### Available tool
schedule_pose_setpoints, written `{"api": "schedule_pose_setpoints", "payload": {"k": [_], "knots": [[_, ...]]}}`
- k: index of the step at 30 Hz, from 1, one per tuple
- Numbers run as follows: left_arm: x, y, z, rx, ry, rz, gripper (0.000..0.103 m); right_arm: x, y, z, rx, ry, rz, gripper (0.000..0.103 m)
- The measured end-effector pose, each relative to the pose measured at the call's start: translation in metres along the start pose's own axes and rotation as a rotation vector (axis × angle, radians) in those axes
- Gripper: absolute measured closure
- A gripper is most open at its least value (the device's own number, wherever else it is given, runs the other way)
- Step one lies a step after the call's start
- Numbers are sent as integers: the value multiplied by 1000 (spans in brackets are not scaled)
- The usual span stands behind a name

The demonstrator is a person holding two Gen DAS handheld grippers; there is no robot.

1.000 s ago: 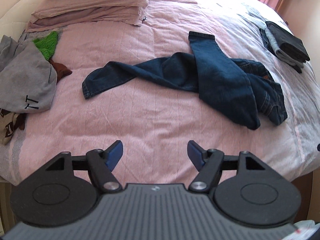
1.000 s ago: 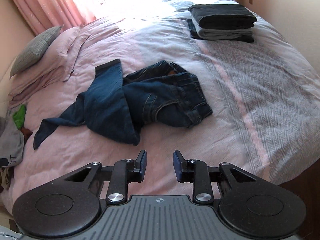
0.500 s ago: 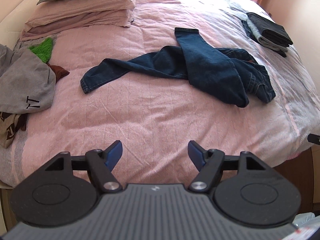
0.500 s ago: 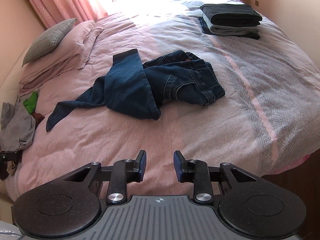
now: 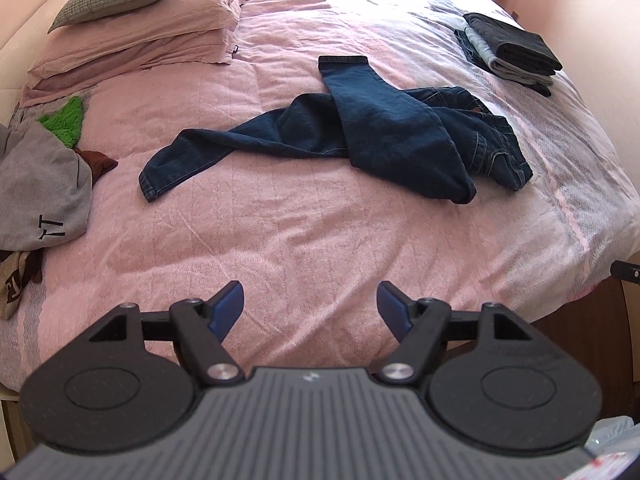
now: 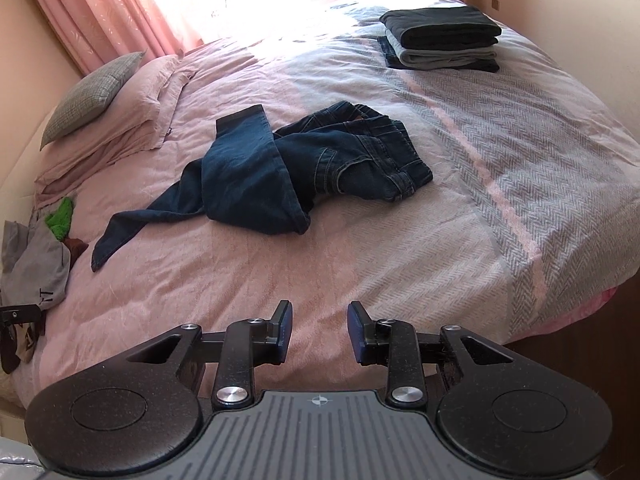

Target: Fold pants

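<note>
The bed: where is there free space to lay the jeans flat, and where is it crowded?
Free: the wide pink strip of bed between the crumpled jeans and the near edge, and the grey-striped part between the jeans and the folded stack. Crowded: the side with the loose clothes pile, and the pillows.

Left hand-held gripper (image 5: 310,306) wide open, right hand-held gripper (image 6: 319,330) part open, both empty
</note>
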State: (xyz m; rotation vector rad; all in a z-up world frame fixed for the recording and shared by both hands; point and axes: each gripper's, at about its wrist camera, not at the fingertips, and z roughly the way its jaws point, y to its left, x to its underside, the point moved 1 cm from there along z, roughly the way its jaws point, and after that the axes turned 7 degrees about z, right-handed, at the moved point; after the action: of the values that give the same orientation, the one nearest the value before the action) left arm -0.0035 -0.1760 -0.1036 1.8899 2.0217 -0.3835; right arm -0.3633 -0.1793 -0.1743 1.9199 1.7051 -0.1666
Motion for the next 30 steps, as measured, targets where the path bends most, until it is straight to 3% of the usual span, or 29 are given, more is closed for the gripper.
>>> {"api": "schedule_pose_setpoints", "payload": {"k": [10, 17, 22, 24, 30], "knots": [[-26, -25, 22, -15, -9, -54, 32, -34, -29, 24, -38, 22, 13, 75], [-65, -48, 57, -64, -9, -175, 31, -98, -115, 58, -108, 49, 232, 74], [-89, -65, 73, -111, -18, -274, 28, -145, -167, 85, -157, 67, 315, 60], [-94, -70, 79, -122, -20, -317, 28, -156, -182, 103, -192, 91, 365, 53], [-100, -77, 109, -160, 7, -377, 28, -163, -216, 176, -309, 175, 571, 50]]}}
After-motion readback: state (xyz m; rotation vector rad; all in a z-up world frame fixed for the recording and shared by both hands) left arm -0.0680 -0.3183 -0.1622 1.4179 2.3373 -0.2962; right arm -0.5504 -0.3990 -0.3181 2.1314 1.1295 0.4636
